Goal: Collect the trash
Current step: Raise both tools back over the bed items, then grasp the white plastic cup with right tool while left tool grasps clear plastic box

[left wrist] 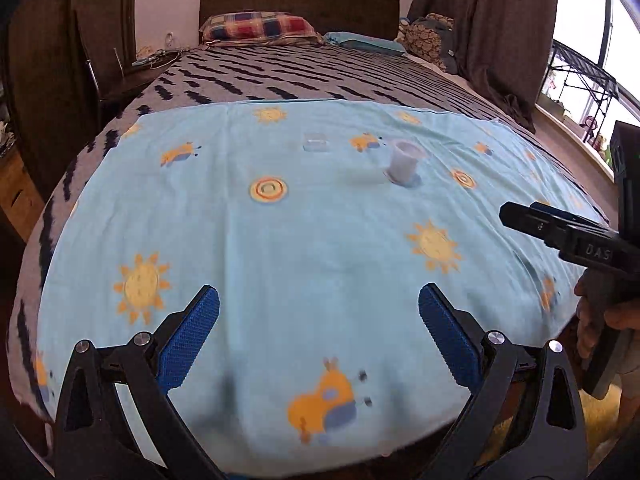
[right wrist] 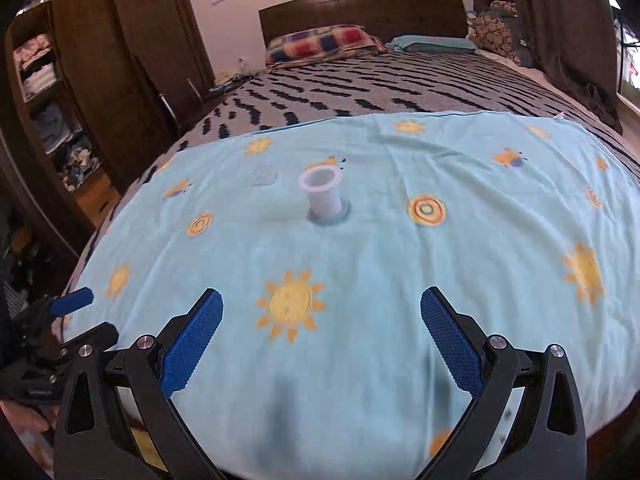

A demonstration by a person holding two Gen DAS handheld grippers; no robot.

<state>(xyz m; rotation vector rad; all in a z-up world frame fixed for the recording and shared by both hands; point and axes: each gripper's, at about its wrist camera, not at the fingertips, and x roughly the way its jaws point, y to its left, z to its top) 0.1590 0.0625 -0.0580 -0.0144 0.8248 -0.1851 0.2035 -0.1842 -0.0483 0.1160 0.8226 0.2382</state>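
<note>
Left wrist view: the left gripper [left wrist: 319, 308] hangs over the near edge of a bed with its two blue-padded fingers [left wrist: 192, 340] spread wide and nothing between them. Beyond the fingertips lies a light blue cloth [left wrist: 320, 260] printed with suns and yellow cartoon figures, spread over a grey bedspread with dark dashes [left wrist: 280, 76]. Well ahead on the cloth stands a small white plastic cup [left wrist: 404, 160], upright, and to its left, a little farther back and apart from it, lies a small clear plastic piece [left wrist: 316, 142], too blurred to identify further. At the right edge of this view the other tool's dark body is visible, held in a hand [left wrist: 600, 320]. In the right wrist view the right gripper [right wrist: 322, 308] is likewise spread wide and empty, its blue pads [right wrist: 452, 344] framing a sun print, with the cup [right wrist: 322, 196] straight ahead but well away from the tips. Farther back are a checked pillow [right wrist: 320, 42], a dark headboard [right wrist: 360, 12] and, to the left, a wooden wardrobe [right wrist: 100, 80]. Judging by this, collection has barely begun: both pieces sit untouched on the cloth, neither tool carries anything, and no bin or bag is in sight.
</note>
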